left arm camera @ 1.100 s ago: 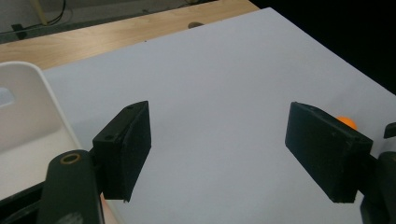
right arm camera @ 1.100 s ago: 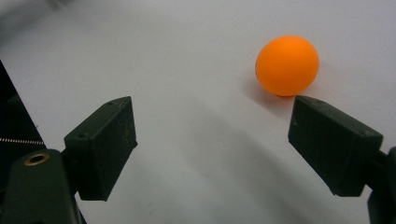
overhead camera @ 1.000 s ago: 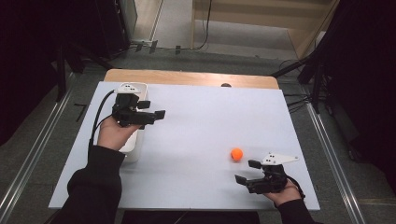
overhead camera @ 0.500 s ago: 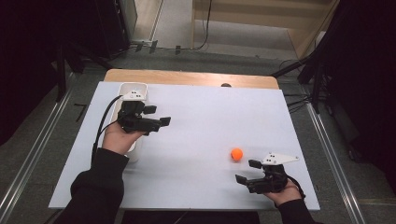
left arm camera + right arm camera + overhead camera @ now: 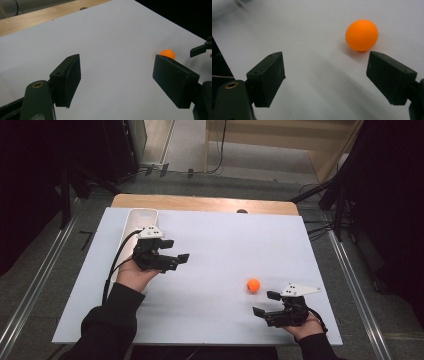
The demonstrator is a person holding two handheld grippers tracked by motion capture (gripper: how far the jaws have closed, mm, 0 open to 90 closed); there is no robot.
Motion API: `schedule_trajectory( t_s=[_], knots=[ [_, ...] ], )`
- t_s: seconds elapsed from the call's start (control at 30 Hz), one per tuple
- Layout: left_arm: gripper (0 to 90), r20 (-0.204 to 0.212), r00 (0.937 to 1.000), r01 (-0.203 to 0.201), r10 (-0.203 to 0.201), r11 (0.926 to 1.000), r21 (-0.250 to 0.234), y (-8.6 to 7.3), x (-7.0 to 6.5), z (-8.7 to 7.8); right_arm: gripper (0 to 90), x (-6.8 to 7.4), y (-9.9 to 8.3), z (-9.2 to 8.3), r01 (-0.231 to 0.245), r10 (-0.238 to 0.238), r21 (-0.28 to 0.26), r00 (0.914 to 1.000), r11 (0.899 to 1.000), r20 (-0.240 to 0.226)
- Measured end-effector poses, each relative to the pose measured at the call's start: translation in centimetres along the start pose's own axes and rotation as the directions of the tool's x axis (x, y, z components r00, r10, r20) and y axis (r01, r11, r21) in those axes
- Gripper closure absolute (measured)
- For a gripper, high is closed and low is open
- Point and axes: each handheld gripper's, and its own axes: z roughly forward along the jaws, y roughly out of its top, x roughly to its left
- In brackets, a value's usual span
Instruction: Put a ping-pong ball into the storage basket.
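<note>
High view first: I have the orange ball [image 5: 253, 285] lying free on the white table [image 5: 225, 240], toward the near right part. My right claw [image 5: 266, 304] sits just beside it, at the near right edge, jaws spread wide and gripping nothing. Right gripper view puts the ball [image 5: 362, 35] just beyond the tip of one jaw, untouched. My left claw [image 5: 175, 251] hovers over the left half, well apart from the ball, jaws likewise spread and empty, pointing across toward it. A white tray [image 5: 136, 220] lies at the far left, partly under that hand.
</note>
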Motion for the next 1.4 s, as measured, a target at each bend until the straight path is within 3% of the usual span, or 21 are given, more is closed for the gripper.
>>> schedule_trajectory(
  t_s=[0.6, 1.13, 1.4],
  knots=[
    [23.5, 0.004, 0.9999, -0.015, 0.015, 0.9997, -0.020, -1.6, -1.4, 0.8, 13.6, 0.0, 0.0, 0.0, -0.001, 0.001, 0.004, 1.0000, 1.000, 0.007],
    [23.5, 0.024, 0.9985, -0.049, 0.049, 0.9987, 0.009, -2.8, -2.5, 2.4, 13.6, 0.1, 0.0, 0.0, -0.001, 0.001, 0.004, 1.0000, 1.000, 0.002],
    [23.5, 0.054, 0.9968, -0.061, 0.060, 0.9980, 0.017, -2.8, -3.3, 3.6, 13.6, 0.1, -0.1, 0.0, -0.002, 0.002, 0.003, 1.0000, 1.000, 0.004]
  ],
)
